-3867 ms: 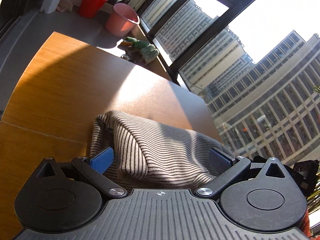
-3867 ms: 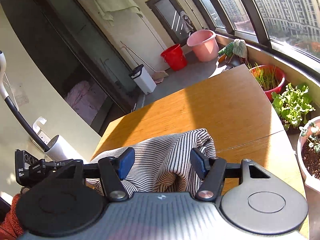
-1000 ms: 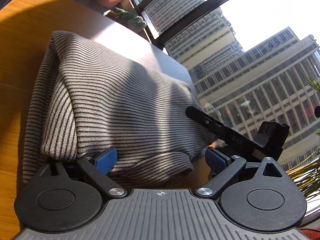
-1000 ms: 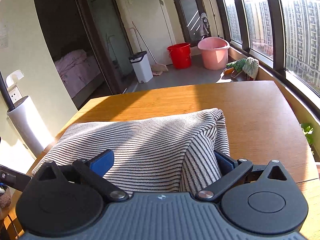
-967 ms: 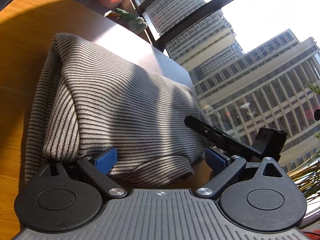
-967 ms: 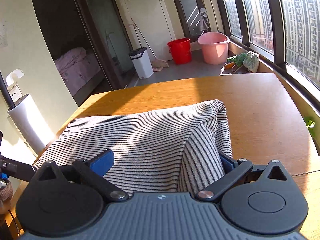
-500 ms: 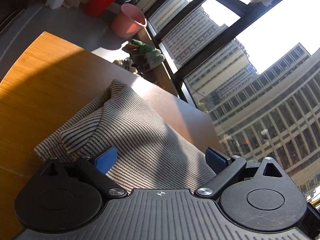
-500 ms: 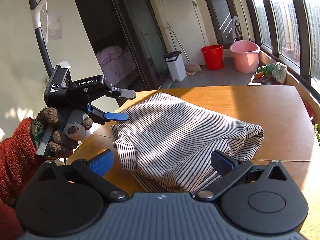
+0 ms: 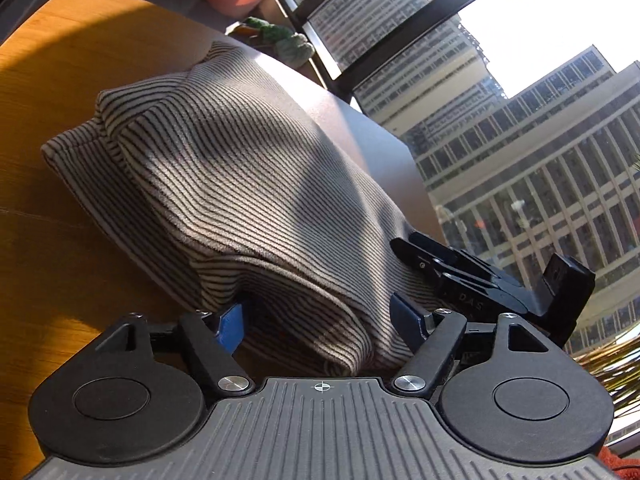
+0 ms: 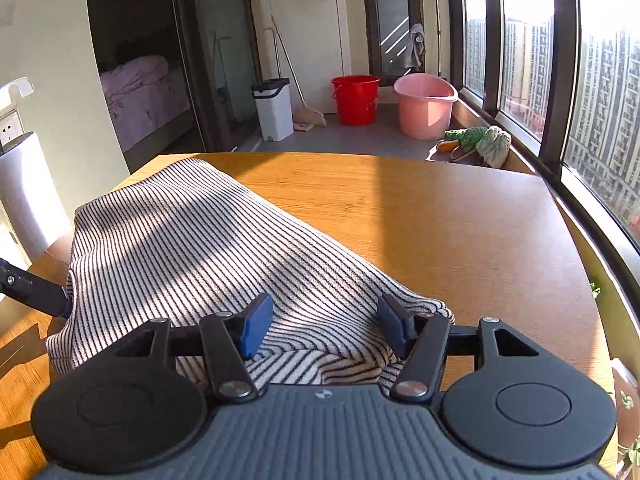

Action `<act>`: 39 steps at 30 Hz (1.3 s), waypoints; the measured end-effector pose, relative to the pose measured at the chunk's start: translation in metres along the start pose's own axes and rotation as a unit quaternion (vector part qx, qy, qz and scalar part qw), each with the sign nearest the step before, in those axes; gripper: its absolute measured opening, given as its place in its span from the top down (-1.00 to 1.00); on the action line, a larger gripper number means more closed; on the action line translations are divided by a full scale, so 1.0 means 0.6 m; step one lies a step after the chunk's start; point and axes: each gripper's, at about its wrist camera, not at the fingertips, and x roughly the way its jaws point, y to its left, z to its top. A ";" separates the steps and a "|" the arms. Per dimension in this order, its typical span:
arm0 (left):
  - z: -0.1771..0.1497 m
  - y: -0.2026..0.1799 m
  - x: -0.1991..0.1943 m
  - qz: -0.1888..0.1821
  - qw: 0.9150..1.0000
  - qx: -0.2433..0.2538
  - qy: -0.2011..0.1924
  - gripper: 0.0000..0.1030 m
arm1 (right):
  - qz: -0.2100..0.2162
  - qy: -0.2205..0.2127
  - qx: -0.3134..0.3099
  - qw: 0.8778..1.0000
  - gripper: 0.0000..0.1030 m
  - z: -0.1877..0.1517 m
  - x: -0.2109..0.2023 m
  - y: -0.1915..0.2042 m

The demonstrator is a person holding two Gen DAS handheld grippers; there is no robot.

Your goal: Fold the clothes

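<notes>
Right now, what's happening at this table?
A person with a handheld gripper in each hand is folding a striped garment on a wooden table. The left gripper and the right gripper each straddle a bunched near edge of the cloth, and both sets of jaws are closing on it. The pads do not look clamped yet. The garment lies partly folded, not lifted.

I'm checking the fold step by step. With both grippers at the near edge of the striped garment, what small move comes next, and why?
Probably let both finish closing on the hem: the black-and-white striped knit garment lies bunched on the wooden table, its near edge between the closing jaws of the left gripper and right gripper, and neither pair yet looks clamped.
</notes>
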 end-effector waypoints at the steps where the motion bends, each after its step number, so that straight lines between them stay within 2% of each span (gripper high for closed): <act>1: 0.004 0.003 -0.002 -0.002 1.000 -0.002 -0.002 -0.54 | 0.004 -0.001 0.006 1.000 -0.18 -0.007 -0.008 0.002; 6: 0.035 0.001 0.009 0.002 1.000 0.005 -0.015 -0.65 | 0.018 0.008 0.028 0.999 -0.36 -0.041 -0.046 0.025; 8: 0.049 -0.003 0.020 0.011 1.000 0.015 -0.022 -0.65 | 0.037 0.018 0.036 0.998 -0.60 -0.051 -0.062 0.046; 11: 0.070 -0.004 0.036 0.021 0.999 0.027 -0.035 -0.66 | 0.063 0.030 0.017 0.997 -0.74 -0.067 -0.078 0.092; 15: 0.079 -0.012 0.030 0.032 0.998 0.025 -0.042 -0.65 | 0.072 0.011 -0.029 0.997 -0.73 -0.058 -0.110 0.133; 20: 0.038 -0.045 -0.048 0.006 0.997 0.058 -0.052 -0.76 | 0.088 -0.029 -0.034 0.995 -0.73 -0.022 -0.129 0.132; 23: 0.002 -0.052 -0.067 0.004 0.997 0.068 -0.034 -0.76 | 0.063 0.000 -0.049 0.997 -0.73 -0.032 -0.083 0.140; 25: -0.017 -0.048 -0.068 -0.001 0.998 0.061 -0.012 -0.72 | 0.066 0.023 -0.046 0.996 -0.73 -0.051 -0.055 0.145; 31: -0.038 -0.038 -0.045 0.003 0.999 0.047 0.019 -0.59 | 0.065 0.017 -0.019 0.998 -0.74 -0.074 -0.066 0.150; 36: -0.003 -0.046 -0.009 0.054 0.994 0.094 0.001 -0.38 | 0.057 0.014 -0.060 0.996 -0.74 -0.091 -0.096 0.184; 39: 0.013 -0.047 -0.023 0.080 0.992 0.097 -0.021 -0.38 | 0.063 -0.018 -0.073 0.995 -0.74 -0.070 -0.126 0.192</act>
